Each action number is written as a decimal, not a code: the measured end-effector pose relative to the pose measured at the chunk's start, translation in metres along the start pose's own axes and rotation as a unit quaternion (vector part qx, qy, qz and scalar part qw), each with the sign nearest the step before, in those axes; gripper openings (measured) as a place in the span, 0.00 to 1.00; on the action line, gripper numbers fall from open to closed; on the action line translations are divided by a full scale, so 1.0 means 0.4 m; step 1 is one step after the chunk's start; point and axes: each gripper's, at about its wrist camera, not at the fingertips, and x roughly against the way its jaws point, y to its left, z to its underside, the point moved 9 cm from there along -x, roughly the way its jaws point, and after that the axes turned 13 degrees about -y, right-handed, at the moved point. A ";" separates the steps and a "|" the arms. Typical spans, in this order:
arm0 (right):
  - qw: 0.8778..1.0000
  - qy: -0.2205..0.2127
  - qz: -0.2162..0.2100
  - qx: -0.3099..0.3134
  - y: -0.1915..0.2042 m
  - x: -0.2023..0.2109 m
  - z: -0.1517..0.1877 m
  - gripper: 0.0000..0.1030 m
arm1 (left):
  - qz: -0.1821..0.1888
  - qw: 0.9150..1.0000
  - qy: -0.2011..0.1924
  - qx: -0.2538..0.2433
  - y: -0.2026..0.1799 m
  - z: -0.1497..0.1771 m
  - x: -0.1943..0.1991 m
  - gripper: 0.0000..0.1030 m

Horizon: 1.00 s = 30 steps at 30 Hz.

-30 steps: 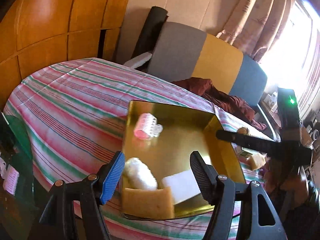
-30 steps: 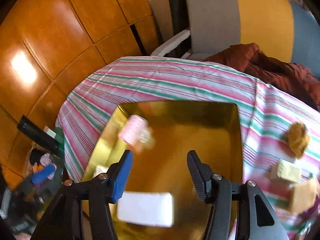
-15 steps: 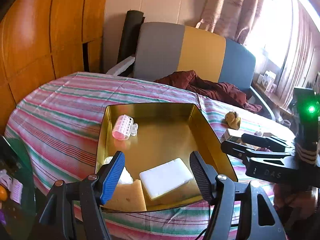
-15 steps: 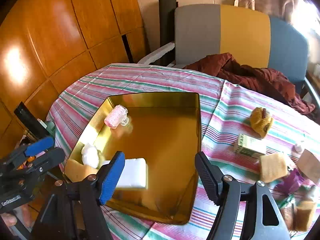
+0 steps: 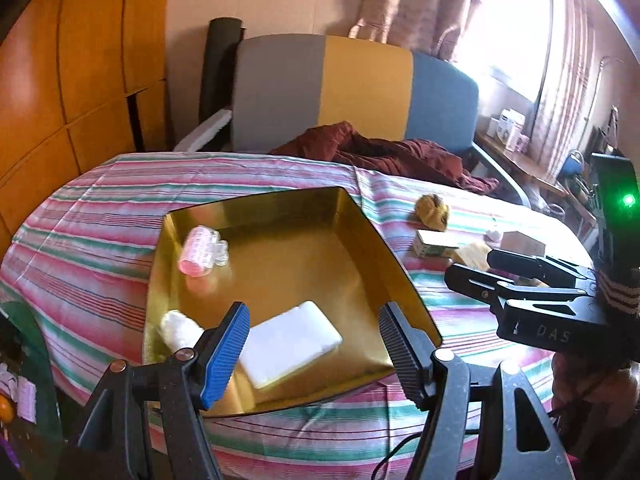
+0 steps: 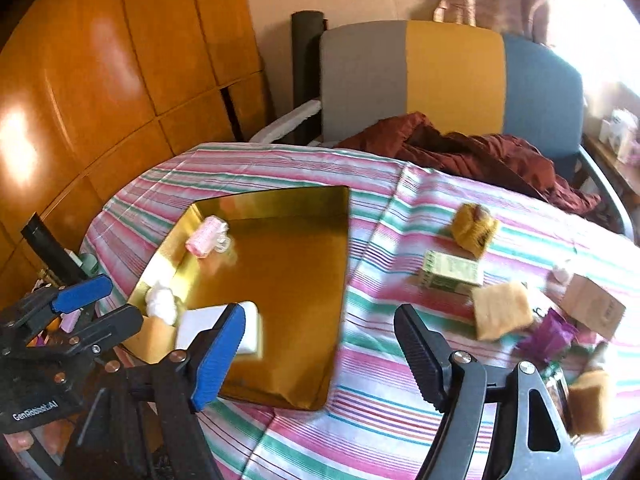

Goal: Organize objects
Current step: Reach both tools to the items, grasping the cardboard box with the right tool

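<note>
A gold tray (image 5: 260, 204) (image 6: 288, 280) on the striped table holds a pink hair roller (image 5: 198, 246) (image 6: 206, 236), a white cotton ball (image 5: 178, 328) (image 6: 161, 300), a white block (image 5: 290, 342) (image 6: 196, 328) and a tan sponge (image 6: 154, 338). My left gripper (image 5: 312, 320) hovers open over the tray's near end with nothing between its fingers. My right gripper (image 6: 320, 316) hangs over the tray's right edge, its jaws opening and empty. Right of the tray lie a yellow knitted piece (image 6: 474, 228), a green box (image 6: 450, 274) and another tan sponge (image 6: 502, 314).
A cardboard box (image 6: 594, 304), a purple wrapper (image 6: 550, 334) and a third sponge (image 6: 590, 400) crowd the table's right end. A grey, yellow and blue chair (image 5: 360, 88) with a maroon cloth (image 5: 380, 152) stands behind. Wooden panels line the left wall.
Both grippers have drawn back from the tray and shifted right, which brings the loose items into view. The right jaws have widened. The left gripper has rolled to level.
</note>
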 end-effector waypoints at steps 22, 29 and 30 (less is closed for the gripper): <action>0.977 0.001 0.169 -0.128 -0.506 0.185 0.109 0.79 | 0.109 0.990 0.058 -0.070 -0.265 0.043 -0.096 0.66; 0.973 -0.003 0.209 -0.097 -0.609 0.230 0.091 0.83 | 0.134 0.984 0.077 -0.091 -0.330 0.062 -0.115 0.66; 0.974 -0.003 0.212 -0.085 -0.619 0.230 0.081 0.83 | 0.138 0.983 0.079 -0.093 -0.337 0.065 -0.117 0.66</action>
